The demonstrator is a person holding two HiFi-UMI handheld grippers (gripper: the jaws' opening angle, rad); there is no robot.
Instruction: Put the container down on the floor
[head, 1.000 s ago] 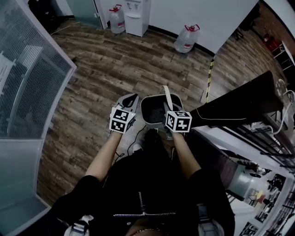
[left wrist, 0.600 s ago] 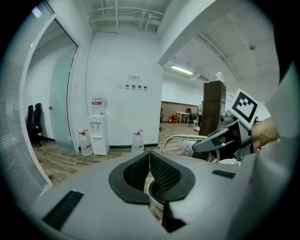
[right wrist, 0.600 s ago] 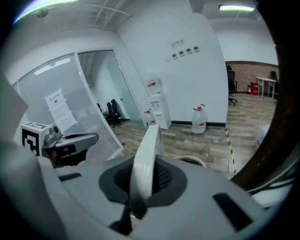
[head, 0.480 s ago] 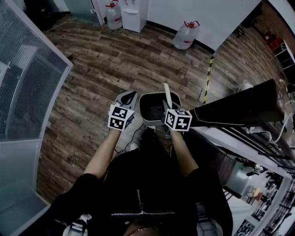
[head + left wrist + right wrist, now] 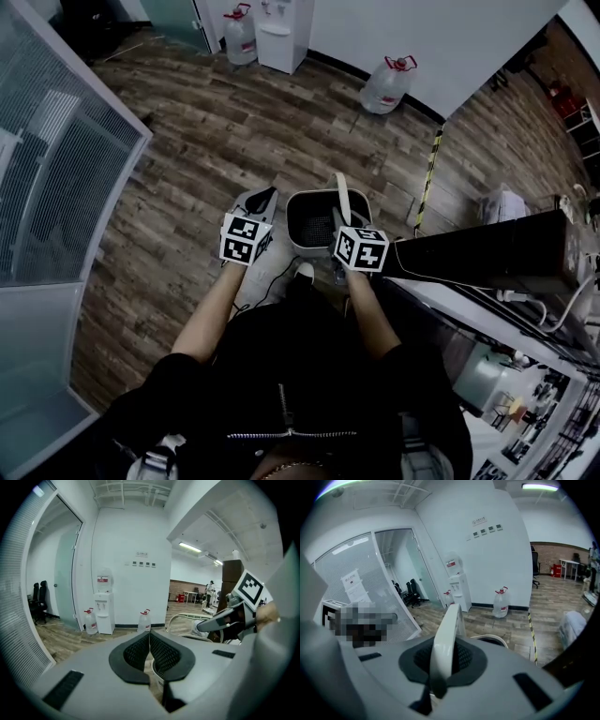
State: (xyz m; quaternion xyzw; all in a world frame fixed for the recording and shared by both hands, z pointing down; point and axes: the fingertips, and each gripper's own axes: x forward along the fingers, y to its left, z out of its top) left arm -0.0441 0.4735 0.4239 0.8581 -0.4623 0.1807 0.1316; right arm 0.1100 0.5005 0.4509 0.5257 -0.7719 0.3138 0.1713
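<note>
Dark wood-plank floor (image 5: 234,122) runs to a white wall (image 5: 450,47) with a black skirting. Against it stands a white water dispenser (image 5: 278,42), with a red-capped water jug (image 5: 241,42) just beside it and a second jug (image 5: 386,82) further right along the wall. A yellow-and-black striped strip (image 5: 429,178) crosses the planks. A glazed partition with slatted blinds (image 5: 66,159) fills the left side; black office chairs (image 5: 411,592) stand behind glass. A long black desktop (image 5: 487,253) lies at the right. A ceiling strip light (image 5: 190,547) glows, and a brick wall (image 5: 553,552) closes the far end
</note>
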